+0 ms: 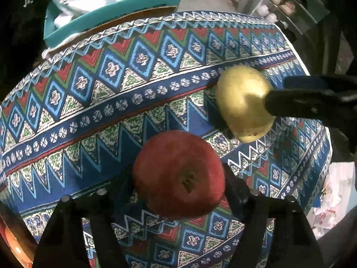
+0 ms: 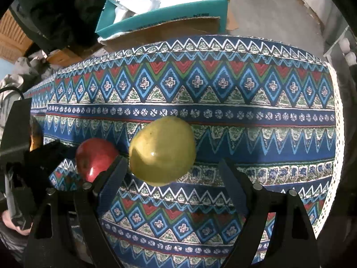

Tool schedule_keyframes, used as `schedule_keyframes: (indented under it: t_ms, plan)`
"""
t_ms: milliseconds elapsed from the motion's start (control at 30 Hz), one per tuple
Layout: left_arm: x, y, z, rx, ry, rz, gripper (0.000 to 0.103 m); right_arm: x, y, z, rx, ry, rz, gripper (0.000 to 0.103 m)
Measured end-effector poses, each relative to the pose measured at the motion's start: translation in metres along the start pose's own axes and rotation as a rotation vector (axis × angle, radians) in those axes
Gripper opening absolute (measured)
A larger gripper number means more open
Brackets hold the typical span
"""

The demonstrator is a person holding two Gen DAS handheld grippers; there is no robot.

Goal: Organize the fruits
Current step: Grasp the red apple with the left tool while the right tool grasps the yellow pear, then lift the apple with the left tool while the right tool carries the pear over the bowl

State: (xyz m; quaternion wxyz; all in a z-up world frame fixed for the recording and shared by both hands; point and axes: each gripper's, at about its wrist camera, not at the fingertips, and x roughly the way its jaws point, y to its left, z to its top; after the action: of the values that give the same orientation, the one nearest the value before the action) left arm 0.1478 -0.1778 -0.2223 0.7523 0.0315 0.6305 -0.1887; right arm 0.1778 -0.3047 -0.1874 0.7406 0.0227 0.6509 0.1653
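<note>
**Two fruits in the jaws, nothing sorted yet**

Left wrist view: the left hand-held gripper (image 1: 178, 178) brackets a red apple (image 1: 178, 175), its fingers hard against both sides, so it appears to be pinching the fruit above the patterned table (image 1: 89, 102). To the right, the other gripper's finger touches a yellow-green pear (image 1: 243, 102). An orange fruit (image 1: 11, 243) peeks in at the lower left edge.

Right wrist view: the right hand-held gripper (image 2: 174, 167) is spread; the pear (image 2: 162, 150) sits by its left finger, well clear of the right one, so it is not gripped. The apple (image 2: 96, 158) lies just beside, to the left.

No bowl or tray shows, so I judge the sorting barely begun: both fruits still need a destination.
</note>
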Motion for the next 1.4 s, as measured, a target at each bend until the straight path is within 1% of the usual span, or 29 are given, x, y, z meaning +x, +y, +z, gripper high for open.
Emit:
schedule_keyframes:
  t_ms: [67, 167, 233, 467, 600, 800, 833, 867, 1033, 1167, 1267, 1400]
  plan:
    - [0.000, 0.001, 0.000, -0.001, -0.003, -0.002, 0.074, 0.003, 0.003, 0.003, 0.000, 0.002, 0.006, 0.084]
    - [-0.004, 0.007, -0.004, -0.012, -0.020, 0.024, 0.074, 0.008, 0.007, 0.007, 0.003, 0.006, 0.007, 0.084]
    - [-0.008, 0.014, -0.006, -0.024, -0.030, 0.029, 0.074, 0.012, 0.009, 0.010, 0.007, 0.012, 0.007, 0.084]
    - [-0.027, 0.048, -0.005, -0.075, -0.064, 0.039, 0.074, 0.036, 0.016, 0.022, 0.005, 0.060, -0.040, 0.084]
    - [-0.034, 0.061, -0.005, -0.092, -0.079, 0.040, 0.074, 0.053, 0.019, 0.023, 0.005, 0.090, -0.064, 0.084]
    - [-0.035, 0.058, -0.001, -0.094, -0.082, 0.032, 0.074, 0.067, 0.017, 0.016, 0.027, 0.099, -0.069, 0.084]
    - [-0.035, 0.058, -0.001, -0.091, -0.083, 0.029, 0.074, 0.067, 0.017, 0.013, 0.030, 0.094, -0.064, 0.079]
    - [-0.035, 0.057, -0.002, -0.089, -0.083, 0.029, 0.074, 0.066, 0.016, 0.015, 0.029, 0.078, -0.054, 0.076]
    - [-0.039, 0.054, -0.004, -0.083, -0.090, 0.035, 0.074, 0.067, 0.017, 0.017, 0.024, 0.063, -0.055, 0.076]
    - [-0.046, 0.054, -0.005, -0.080, -0.102, 0.037, 0.074, 0.061, 0.021, 0.005, 0.008, 0.051, -0.044, 0.076]
    - [-0.053, 0.053, -0.007, -0.082, -0.111, 0.040, 0.074, 0.047, 0.031, -0.009, -0.009, 0.027, -0.048, 0.076]
    - [-0.064, 0.052, -0.010, -0.075, -0.122, 0.049, 0.074, 0.029, 0.041, -0.012, -0.035, -0.006, -0.047, 0.076]
